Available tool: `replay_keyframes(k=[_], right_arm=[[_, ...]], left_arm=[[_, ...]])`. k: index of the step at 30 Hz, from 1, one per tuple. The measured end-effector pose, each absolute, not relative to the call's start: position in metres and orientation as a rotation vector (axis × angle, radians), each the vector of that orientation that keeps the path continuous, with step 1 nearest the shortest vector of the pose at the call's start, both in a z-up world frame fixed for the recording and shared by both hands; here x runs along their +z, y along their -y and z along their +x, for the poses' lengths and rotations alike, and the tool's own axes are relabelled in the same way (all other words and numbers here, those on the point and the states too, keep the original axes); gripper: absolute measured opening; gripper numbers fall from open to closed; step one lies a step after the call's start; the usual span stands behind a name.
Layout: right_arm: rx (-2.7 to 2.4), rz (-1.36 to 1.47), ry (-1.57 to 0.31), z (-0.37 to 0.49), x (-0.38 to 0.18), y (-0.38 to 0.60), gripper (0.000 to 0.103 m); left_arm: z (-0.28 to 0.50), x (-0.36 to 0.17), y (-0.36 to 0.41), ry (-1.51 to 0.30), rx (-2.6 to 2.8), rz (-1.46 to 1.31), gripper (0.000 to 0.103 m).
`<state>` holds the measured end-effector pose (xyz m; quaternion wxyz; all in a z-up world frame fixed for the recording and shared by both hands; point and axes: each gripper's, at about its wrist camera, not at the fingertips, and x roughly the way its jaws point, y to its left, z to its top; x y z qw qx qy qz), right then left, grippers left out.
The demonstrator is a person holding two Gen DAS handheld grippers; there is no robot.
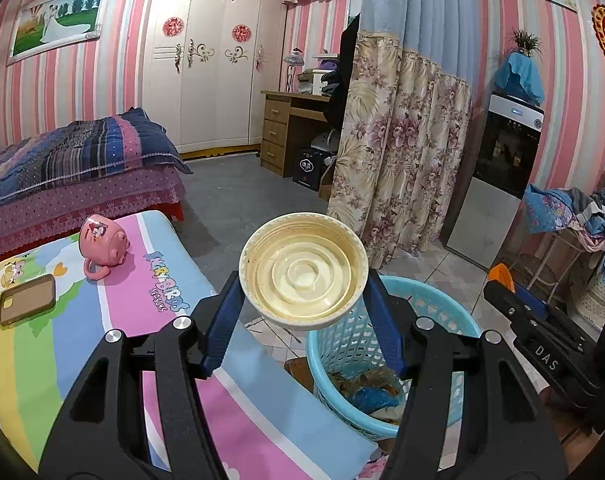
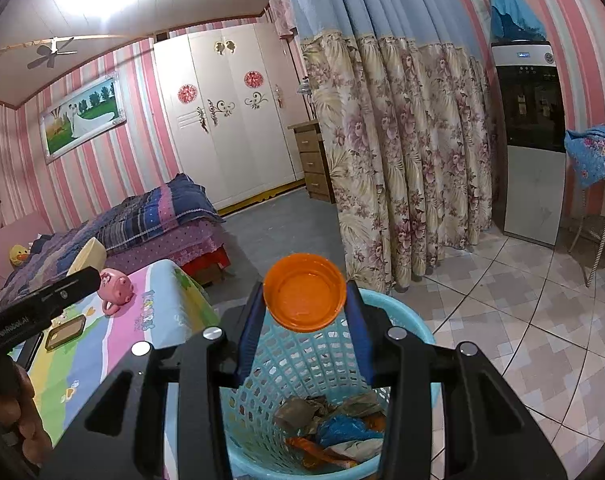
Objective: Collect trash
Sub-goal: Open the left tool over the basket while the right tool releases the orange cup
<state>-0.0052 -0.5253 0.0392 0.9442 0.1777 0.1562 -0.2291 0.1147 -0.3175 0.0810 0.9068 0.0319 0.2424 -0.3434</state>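
Observation:
My left gripper [image 1: 302,280] is shut on a cream plastic lid [image 1: 303,270], held hollow side toward the camera, above the near rim of a light blue mesh waste basket [image 1: 430,312]. My right gripper [image 2: 305,300] is shut on an orange cap [image 2: 305,291], held over the same basket [image 2: 398,324]. Inside the basket lie crumpled wrappers and a blue bag [image 2: 342,428]. The right gripper's black body [image 1: 542,340] shows at the right of the left wrist view. The left gripper's black body [image 2: 42,304] and the cream lid's edge [image 2: 88,254] show at the left of the right wrist view.
A table with a colourful striped cloth [image 1: 102,340] stands left of the basket, bearing a pink mug [image 1: 102,246] and a phone [image 1: 26,298]. Behind it is a bed [image 1: 62,168]. A floral curtain [image 1: 398,140], a water dispenser [image 1: 498,176] and a chair with clothes [image 1: 574,216] stand beyond.

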Motion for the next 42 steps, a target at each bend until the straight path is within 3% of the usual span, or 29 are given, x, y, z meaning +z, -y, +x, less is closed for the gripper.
replay_keyframes(k=[9, 10, 12, 26, 28, 29, 30, 36, 42], right_arm=[[-0.465, 0.352, -0.325, -0.001, 0.036, 0.518, 0.041], [-0.471, 0.350, -0.326, 0.000, 0.036, 0.518, 0.045], [-0.530, 0.337, -0.290, -0.004, 0.035, 0.516, 0.090], [-0.641, 0.428, -0.180, -0.033, 0.042, 0.532, 0.091], [-0.646, 0.434, -0.172, -0.036, 0.043, 0.533, 0.091], [-0.647, 0.437, -0.172, -0.037, 0.043, 0.534, 0.091], [-0.645, 0.439, -0.174, -0.037, 0.043, 0.535, 0.091], [-0.588, 0.436, -0.200, -0.030, 0.042, 0.534, 0.091], [-0.434, 0.390, -0.248, 0.000, 0.044, 0.502, 0.091]], left_arm=[[0.116, 0.080, 0.319, -0.504, -0.714, 0.076, 0.060], [0.115, 0.080, 0.320, -0.506, -0.713, 0.074, 0.060], [0.116, 0.079, 0.321, -0.508, -0.715, 0.077, 0.060], [0.111, 0.069, 0.346, -0.547, -0.777, 0.119, 0.060], [0.112, 0.066, 0.354, -0.566, -0.822, 0.111, 0.068], [0.112, 0.065, 0.357, -0.573, -0.838, 0.103, 0.086], [0.112, 0.067, 0.358, -0.558, -0.834, 0.088, 0.093], [0.115, 0.078, 0.336, -0.514, -0.783, 0.082, 0.094], [0.114, 0.083, 0.226, -0.423, -0.529, 0.134, 0.097]])
